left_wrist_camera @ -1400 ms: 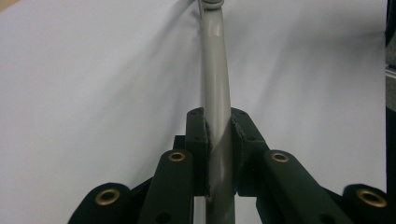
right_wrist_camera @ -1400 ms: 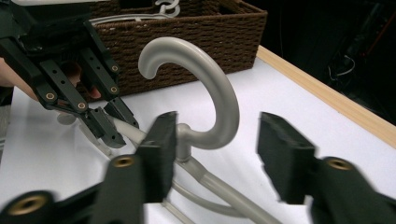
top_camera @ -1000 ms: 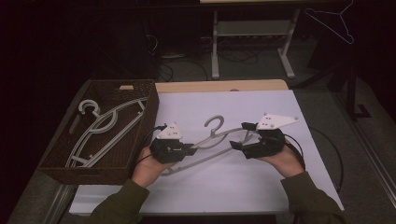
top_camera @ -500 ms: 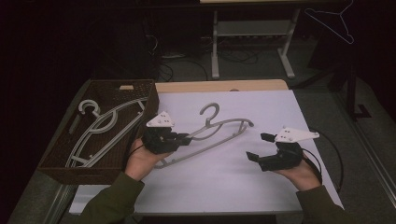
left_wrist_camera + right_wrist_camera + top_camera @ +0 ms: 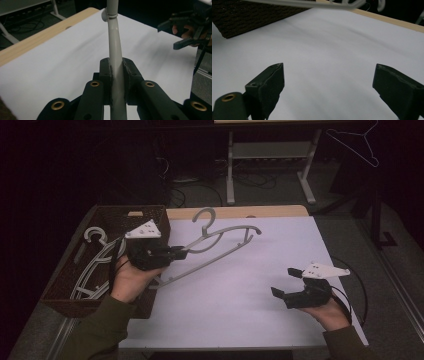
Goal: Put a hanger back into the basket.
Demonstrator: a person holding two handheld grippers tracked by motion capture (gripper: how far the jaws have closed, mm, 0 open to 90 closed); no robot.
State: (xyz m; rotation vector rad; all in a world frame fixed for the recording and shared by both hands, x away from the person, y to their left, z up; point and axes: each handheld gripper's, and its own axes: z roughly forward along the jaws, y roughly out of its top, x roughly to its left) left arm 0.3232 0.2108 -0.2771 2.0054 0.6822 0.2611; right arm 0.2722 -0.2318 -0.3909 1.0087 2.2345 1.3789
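Gripping the grey hanger (image 5: 220, 251) near one end of its lower bar, my left gripper (image 5: 176, 254) has its fingers (image 5: 106, 72) pressed against the plastic from both sides; in the left gripper view the bar runs straight up between the pads. From above, I see the hanger lifted off the white sheet on the bench (image 5: 240, 285), tilted, with its hook (image 5: 204, 217) toward the far edge and the free end reaching out over the sheet. It sits just beside the brown woven basket (image 5: 150, 215) at the bench's left side, where more pale hangers (image 5: 92, 265) lie inside.

My right gripper (image 5: 286, 282) is well apart from the hanger, low over the near right part of the sheet. Its fingers (image 5: 268, 82) have just been spreading and now stand wide, with nothing but white sheet between them. The right gripper view catches the hanger's bar crossing the top edge, with the basket's wall at the upper left.
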